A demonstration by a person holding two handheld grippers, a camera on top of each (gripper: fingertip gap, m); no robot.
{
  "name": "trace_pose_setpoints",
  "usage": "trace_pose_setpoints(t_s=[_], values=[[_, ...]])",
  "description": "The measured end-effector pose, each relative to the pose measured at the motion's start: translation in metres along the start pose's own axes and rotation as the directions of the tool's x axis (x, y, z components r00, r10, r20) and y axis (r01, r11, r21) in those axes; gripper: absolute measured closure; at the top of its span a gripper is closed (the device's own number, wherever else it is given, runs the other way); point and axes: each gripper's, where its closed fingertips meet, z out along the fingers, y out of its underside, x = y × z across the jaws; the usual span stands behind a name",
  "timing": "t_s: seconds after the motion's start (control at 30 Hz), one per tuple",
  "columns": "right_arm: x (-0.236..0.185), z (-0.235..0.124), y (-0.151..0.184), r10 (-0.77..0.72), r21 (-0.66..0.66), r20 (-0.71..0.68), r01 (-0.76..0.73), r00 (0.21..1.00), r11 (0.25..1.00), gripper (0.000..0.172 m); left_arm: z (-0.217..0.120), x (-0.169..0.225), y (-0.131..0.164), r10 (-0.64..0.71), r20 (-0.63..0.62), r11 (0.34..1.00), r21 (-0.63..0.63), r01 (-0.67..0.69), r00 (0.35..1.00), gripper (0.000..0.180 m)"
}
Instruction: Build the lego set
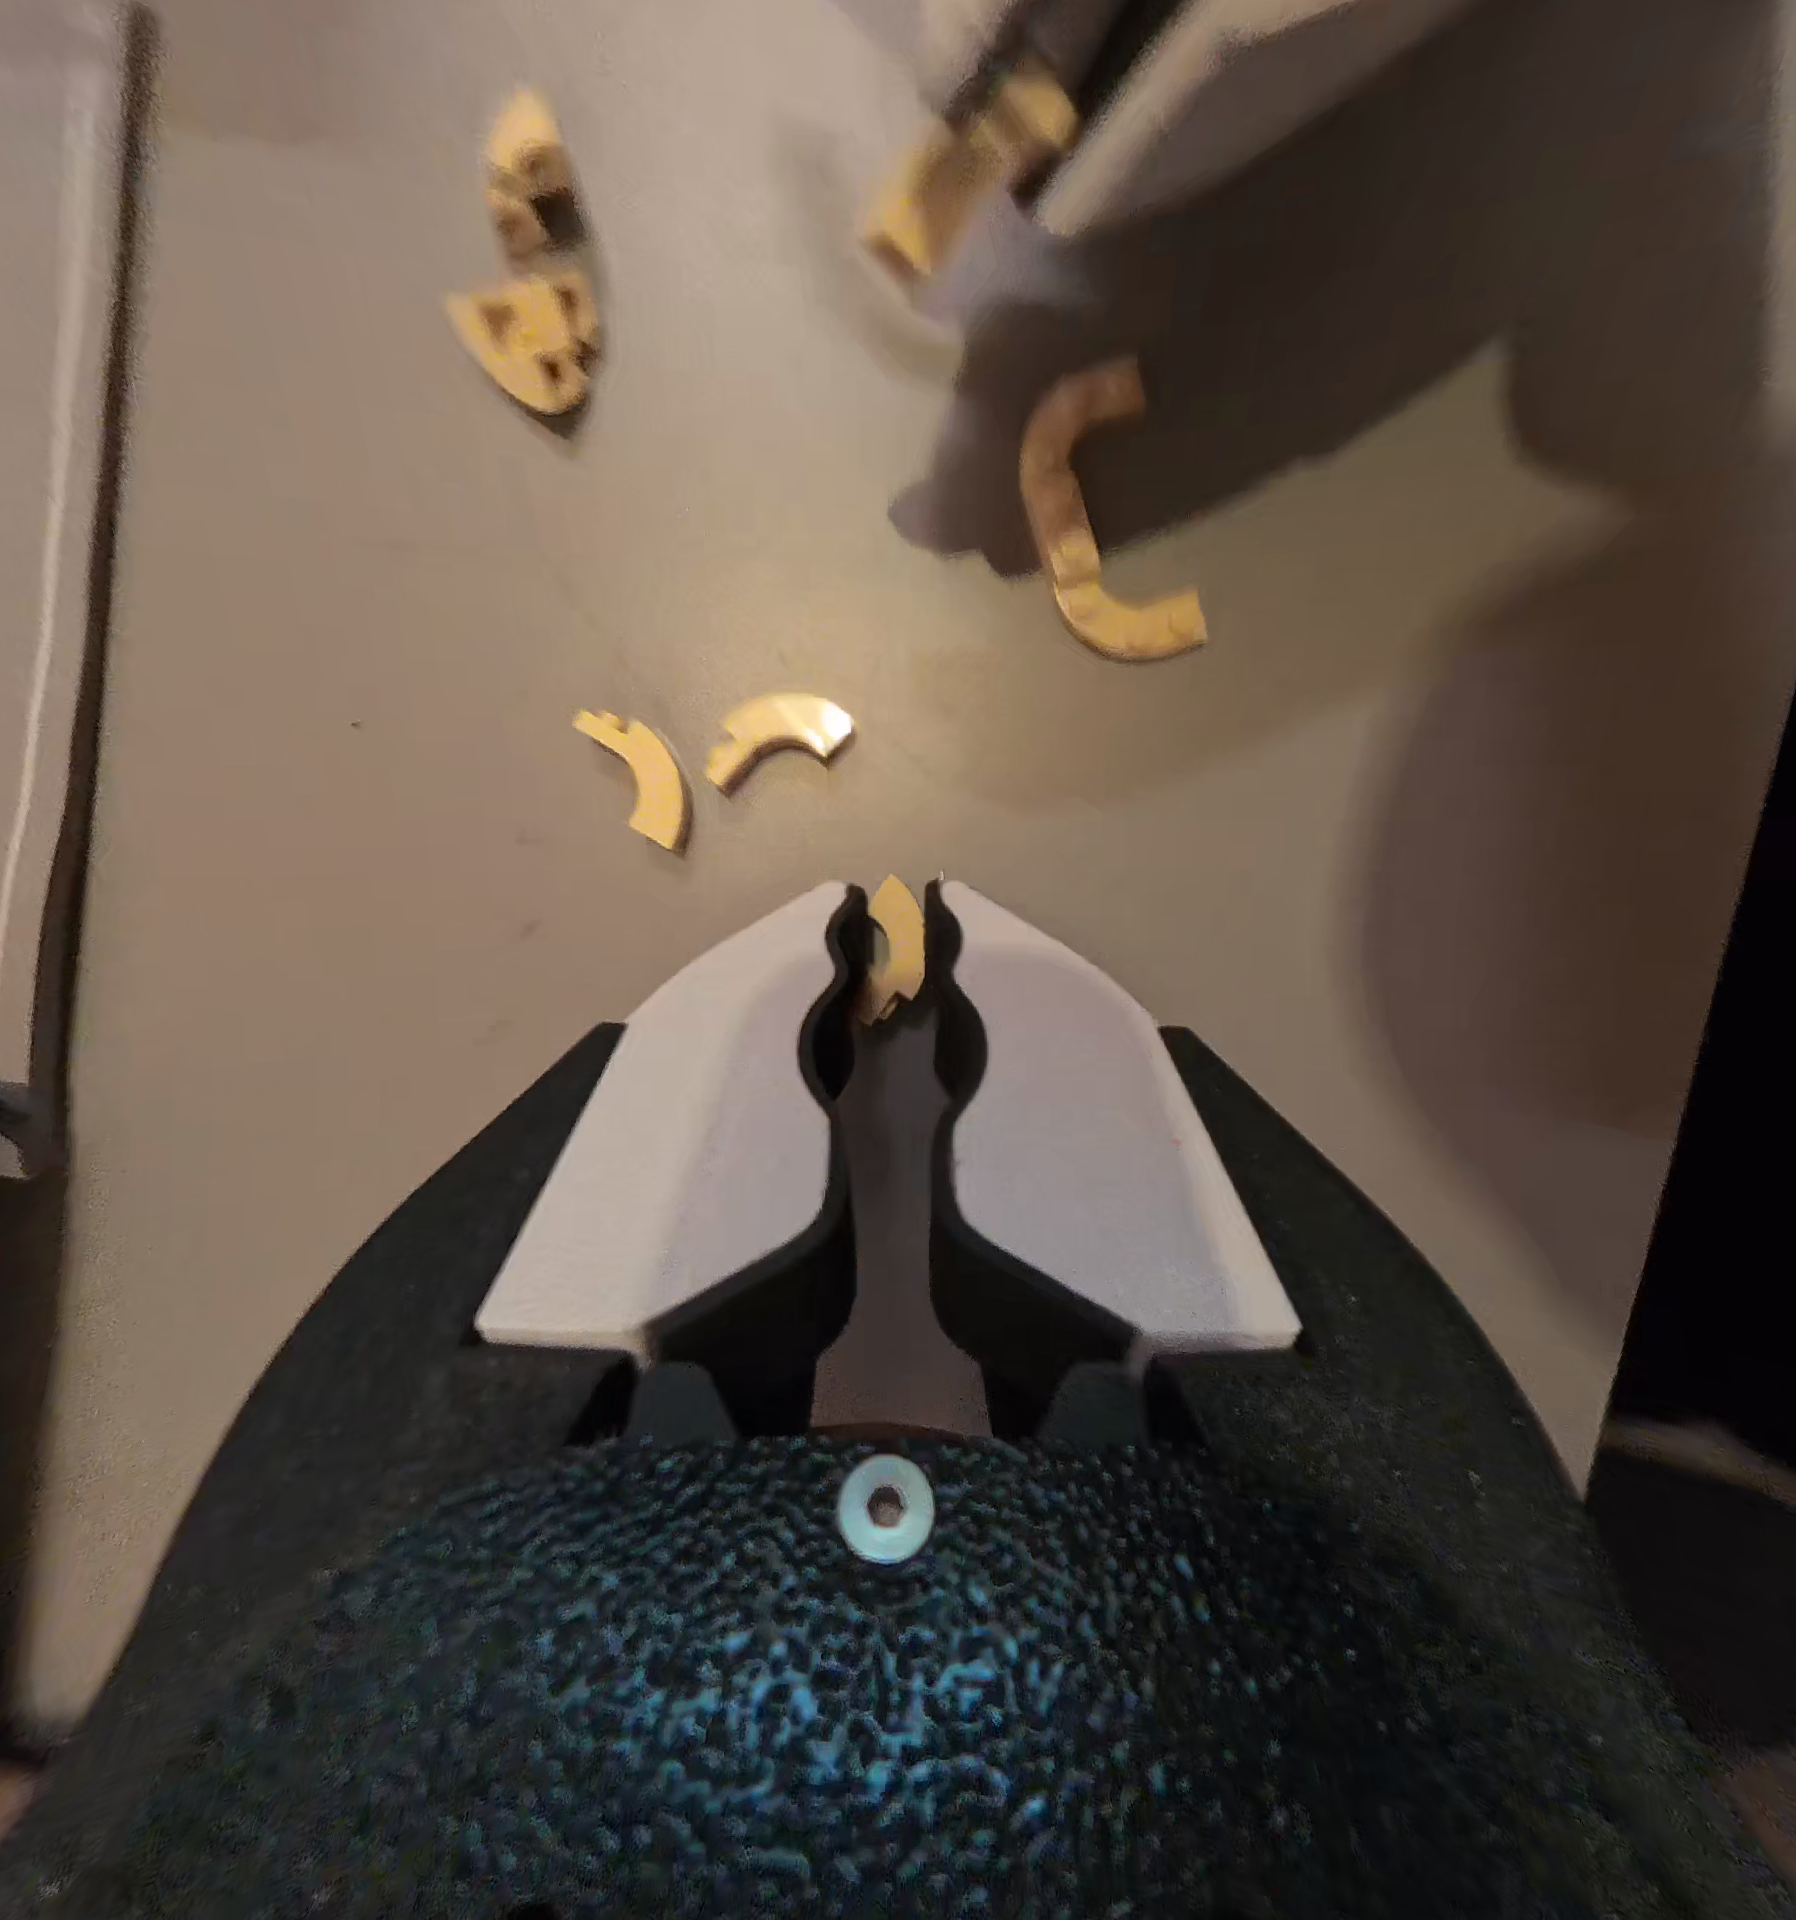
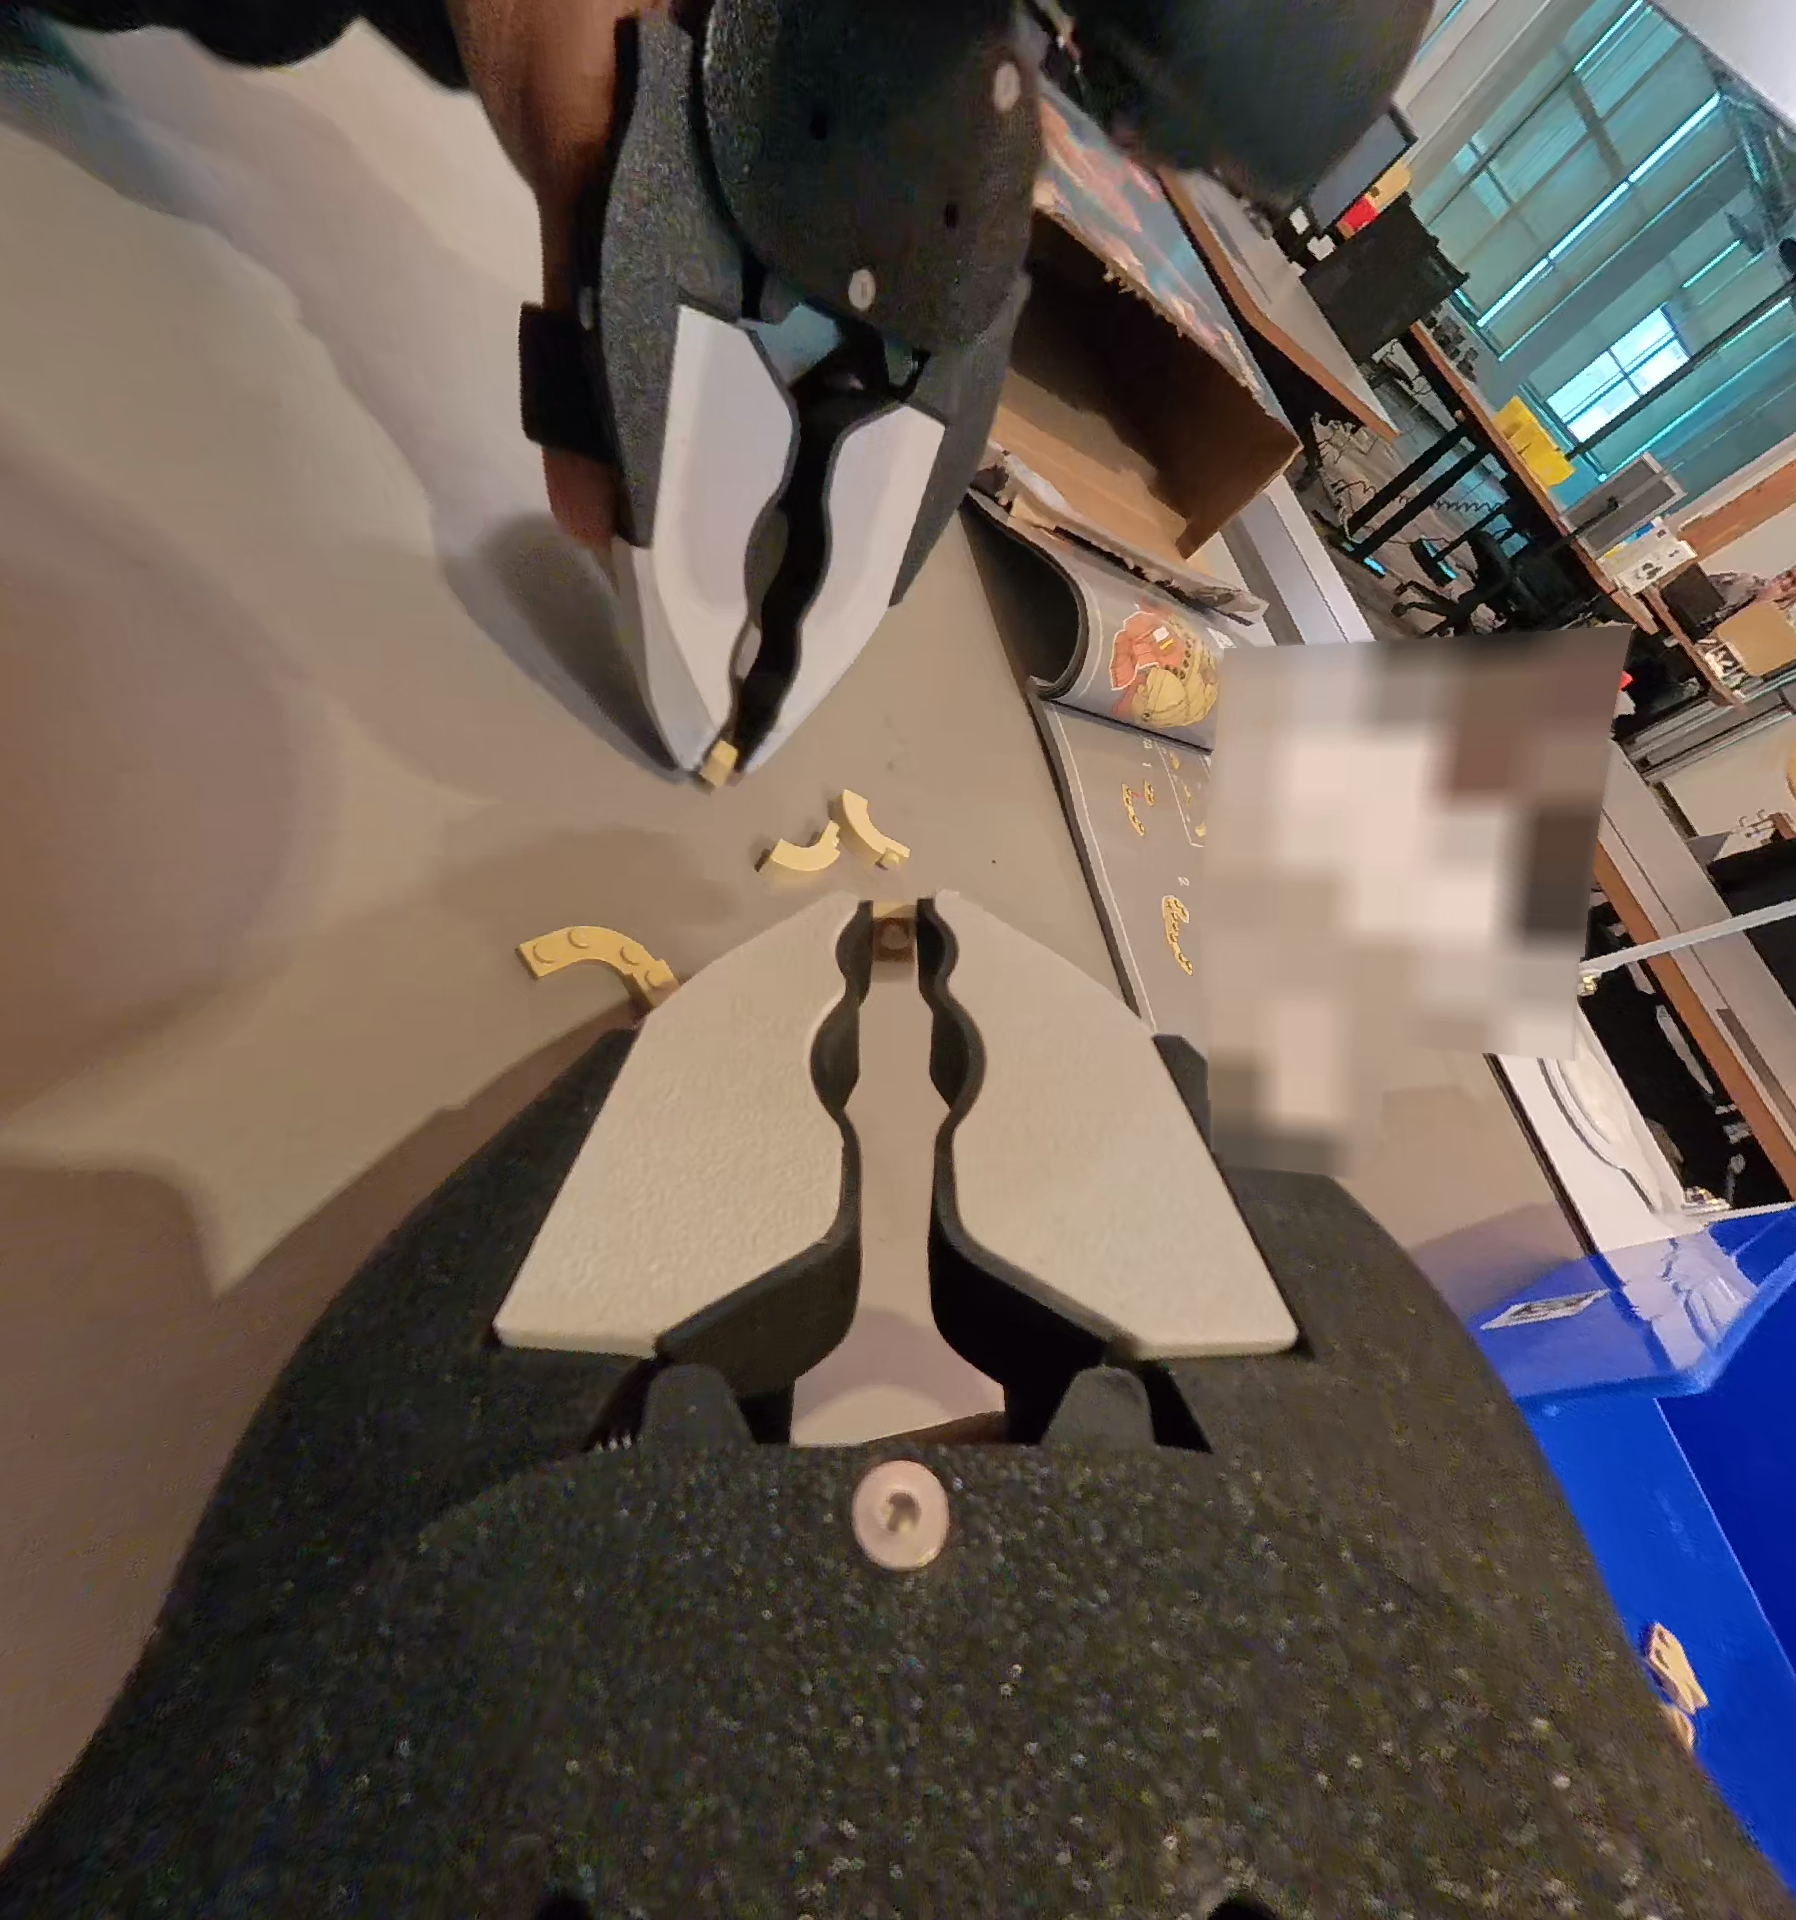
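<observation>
My left gripper (image 1: 896, 889) is shut on a small tan curved piece (image 1: 899, 951) that stands on edge between its pads, low over the grey table (image 1: 354, 623). The right wrist view shows the same gripper (image 2: 725, 753) with the piece (image 2: 717, 767) sticking out of its tips. My right gripper (image 2: 894, 909) is shut on a small tan piece with a stud (image 2: 894, 940). Two loose tan curved tiles (image 1: 645, 774) (image 1: 782, 740) lie just ahead of the left gripper. A tan C-shaped studded plate (image 1: 1076, 520) lies beside the right gripper and also shows in the right wrist view (image 2: 587, 956).
Two tan quarter-round pieces (image 1: 530, 177) (image 1: 530, 343) lie farther off on the table. An open instruction booklet (image 2: 1133, 831) and a cardboard box (image 2: 1133, 416) sit beyond the grippers. A blue bin (image 2: 1704, 1455) stands to the right. The gap from one gripper's tips to the other's is roughly 9 cm. My right tips are roughly 5 cm from the tan C-shaped studded plate (image 1: 1076, 520).
</observation>
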Motion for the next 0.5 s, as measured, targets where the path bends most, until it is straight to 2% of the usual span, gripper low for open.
trace_pose_setpoints(t_s=[0.07, 0.1, 0.13, 0.17, 0.23, 0.27, 0.3, 0.33, 0.37, 0.5], values=[[0.003, -0.002, -0.002, 0.022, 0.004, -0.018, -0.022, 1.000, 1.000, 0.164, -0.005, -0.007, -0.020, -0.164, -0.008, 0.965, 0.206, 0.162, 0.986, 0.171], [0.006, -0.002, -0.003, 0.041, 0.008, -0.034, -0.041, 0.999, 0.999, 0.164, -0.013, -0.013, -0.034, -0.263, -0.025, 0.902, 0.348, 0.255, 0.965, 0.171], [0.009, -0.003, -0.004, 0.066, 0.013, -0.050, -0.065, 0.997, 0.998, 0.164, -0.025, -0.019, -0.049, -0.358, -0.075, 0.798, 0.494, 0.346, 0.931, 0.171], [0.012, -0.004, -0.005, 0.095, 0.018, -0.070, -0.094, 0.993, 0.995, 0.164, -0.038, -0.024, -0.061, -0.439, -0.156, 0.656, 0.617, 0.435, 0.885, 0.171], [0.020, -0.006, -0.007, 0.154, 0.033, -0.122, -0.151, 0.981, 0.988, 0.164, -0.064, -0.031, -0.078, -0.514, -0.362, 0.319, 0.761, 0.565, 0.777, 0.171], [0.023, -0.006, -0.007, 0.180, 0.040, -0.149, -0.176, 0.972, 0.984, 0.164, -0.070, -0.033, -0.082, -0.522, -0.455, 0.173, 0.772, 0.612, 0.722, 0.171], [0.026, -0.007, -0.007, 0.204, 0.044, -0.176, -0.199, 0.963, 0.979, 0.164, -0.072, -0.034, -0.085, -0.522, -0.528, 0.062, 0.760, 0.647, 0.670, 0.171], [0.028, -0.007, -0.007, 0.223, 0.048, -0.194, -0.218, 0.955, 0.975, 0.164, -0.071, -0.033, -0.088, -0.508, -0.585, -0.016, 0.741, 0.671, 0.633, 0.171], [0.029, -0.006, -0.007, 0.239, 0.047, -0.207, -0.235, 0.949, 0.971, 0.164, -0.068, -0.032, -0.092, -0.498, -0.625, -0.067, 0.718, 0.692, 0.601, 0.171], [0.031, -0.003, -0.004, 0.290, 0.043, -0.240, -0.288, 0.927, 0.957, 0.164, -0.058, -0.029, -0.105, -0.476, -0.710, -0.181, 0.656, 0.732, 0.519, 0.171]])
